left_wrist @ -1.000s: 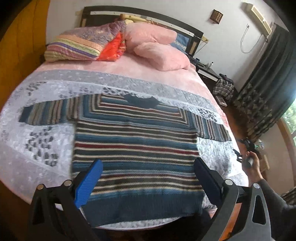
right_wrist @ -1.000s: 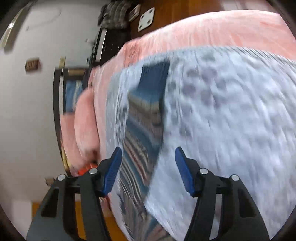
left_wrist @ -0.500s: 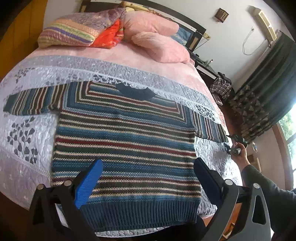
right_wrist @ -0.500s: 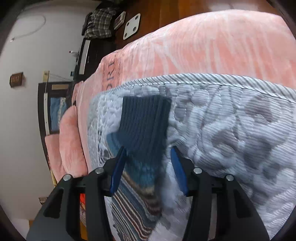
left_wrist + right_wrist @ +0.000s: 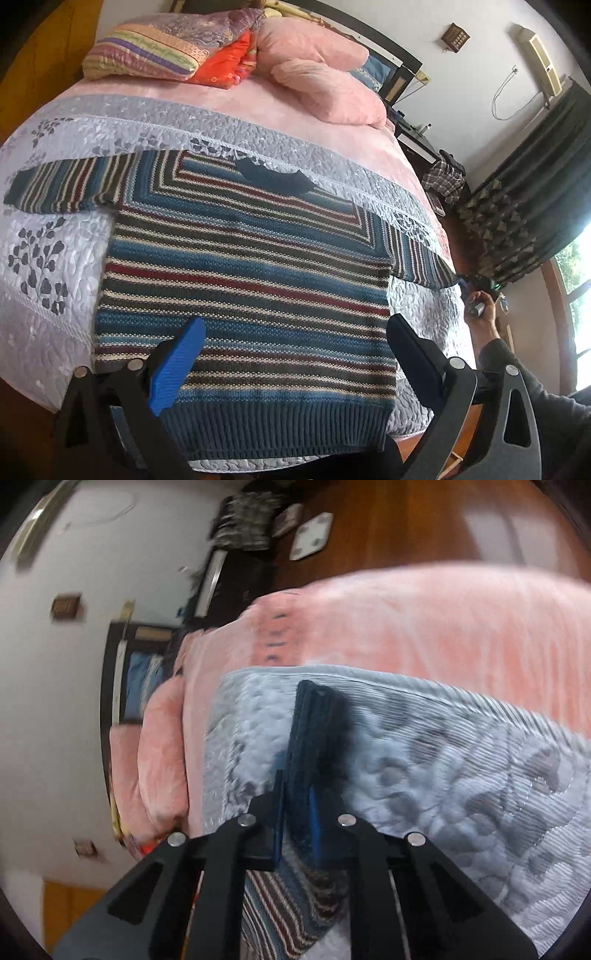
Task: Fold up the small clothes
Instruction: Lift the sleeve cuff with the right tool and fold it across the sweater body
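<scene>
Seemed a soft, thick, floppy sweater, best pinched at the cuff, where right gripper clamped it near the bed's right edge; left gripper spread wide, empty.

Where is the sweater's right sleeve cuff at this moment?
In the right wrist view, the dark cuff sits between the closed fingers of the right gripper, over the grey quilt near the bed's right edge.

No legible text or labels.

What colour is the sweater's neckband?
Dark navy neckband, plain against the striped sweater; left wrist view.
</scene>
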The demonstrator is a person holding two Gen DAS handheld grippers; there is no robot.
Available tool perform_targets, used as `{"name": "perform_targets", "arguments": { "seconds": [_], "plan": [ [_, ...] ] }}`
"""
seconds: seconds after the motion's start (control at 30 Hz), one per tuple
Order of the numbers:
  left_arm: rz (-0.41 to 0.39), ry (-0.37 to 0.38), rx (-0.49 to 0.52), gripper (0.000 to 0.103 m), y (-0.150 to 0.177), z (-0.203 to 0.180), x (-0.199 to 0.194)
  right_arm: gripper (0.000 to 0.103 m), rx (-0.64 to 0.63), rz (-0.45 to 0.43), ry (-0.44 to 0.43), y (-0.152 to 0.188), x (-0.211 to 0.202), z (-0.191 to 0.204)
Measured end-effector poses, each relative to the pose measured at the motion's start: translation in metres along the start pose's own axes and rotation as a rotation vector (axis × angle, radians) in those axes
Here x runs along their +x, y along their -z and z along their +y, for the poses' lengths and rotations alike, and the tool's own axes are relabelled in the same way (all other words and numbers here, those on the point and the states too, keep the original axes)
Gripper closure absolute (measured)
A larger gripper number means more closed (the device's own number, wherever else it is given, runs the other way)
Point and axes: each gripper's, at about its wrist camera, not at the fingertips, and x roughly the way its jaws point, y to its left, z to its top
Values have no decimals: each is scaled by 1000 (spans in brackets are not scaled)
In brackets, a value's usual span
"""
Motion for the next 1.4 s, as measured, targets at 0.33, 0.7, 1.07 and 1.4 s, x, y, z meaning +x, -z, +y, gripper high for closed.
{"name": "perform_targets", "arguments": {
  "seconds": [0.33,0.7,1.07,1.4],
  "plan": [
    [23,42,-73,4,2,20,-12,95,-425,-49,-15,59,-52,146],
    [-25,31,-94,4,-1,40,-34,95,-788,-44,-95,204,-64,271],
    [-63,3,-102,4,-13,65,-11,95,-1097,44,8,383,14,302],
    [40,61,-43,4,-46,76,35,94,-1505,197,275,553,128,235]
  ]
}}
